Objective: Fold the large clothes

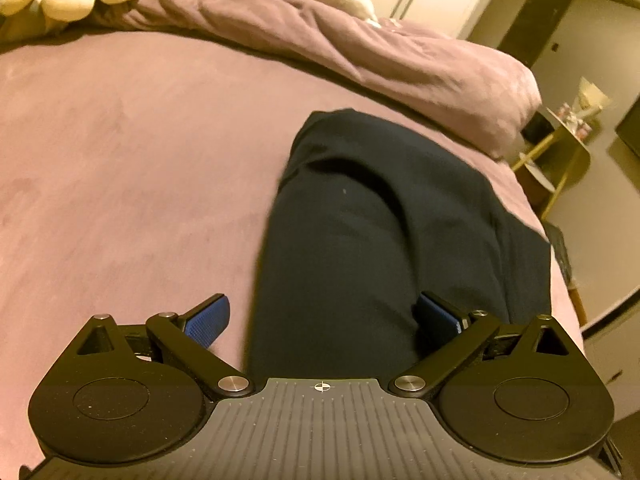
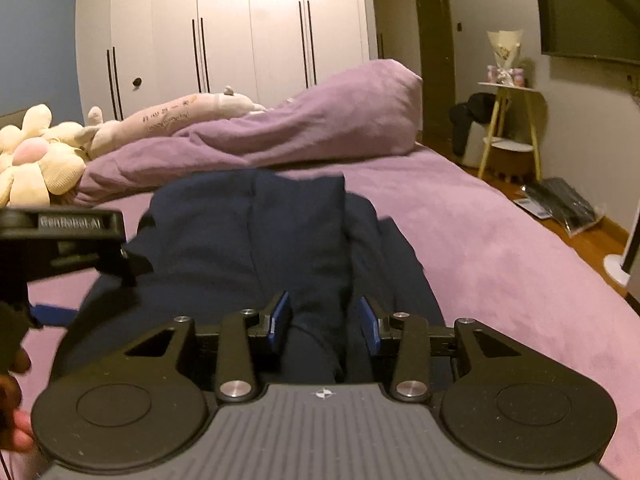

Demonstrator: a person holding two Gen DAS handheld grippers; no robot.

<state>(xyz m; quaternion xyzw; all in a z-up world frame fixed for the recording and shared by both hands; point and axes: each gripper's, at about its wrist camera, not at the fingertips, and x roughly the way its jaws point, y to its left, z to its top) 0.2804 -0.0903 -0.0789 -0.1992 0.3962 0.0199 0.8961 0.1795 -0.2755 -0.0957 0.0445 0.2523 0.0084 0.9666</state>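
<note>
Navy garment [image 2: 248,232] lies folded on purple bed [image 2: 500,248]. Left claw [image 1: 322,316] spread wide; right claw [image 2: 325,320] part-open, pads straddling cloth, not pinching.

My tongs [image 2: 324,322] are black with blue ribbed pads [image 2: 280,318]. The garment [image 2: 248,232] is plain dark navy on the mauve-pink bed [image 2: 500,248]; the bunched duvet [image 2: 320,120] matches, and the flower plush [image 2: 36,156] is cream with a pink centre.

Left tongs [image 1: 324,316] gape wide, angled downward, blue pads [image 1: 208,322] well apart. Right tongs [image 2: 324,320] sit narrower, pads parted, not pinching; fingers [image 2: 16,420] show at the edge.
</note>
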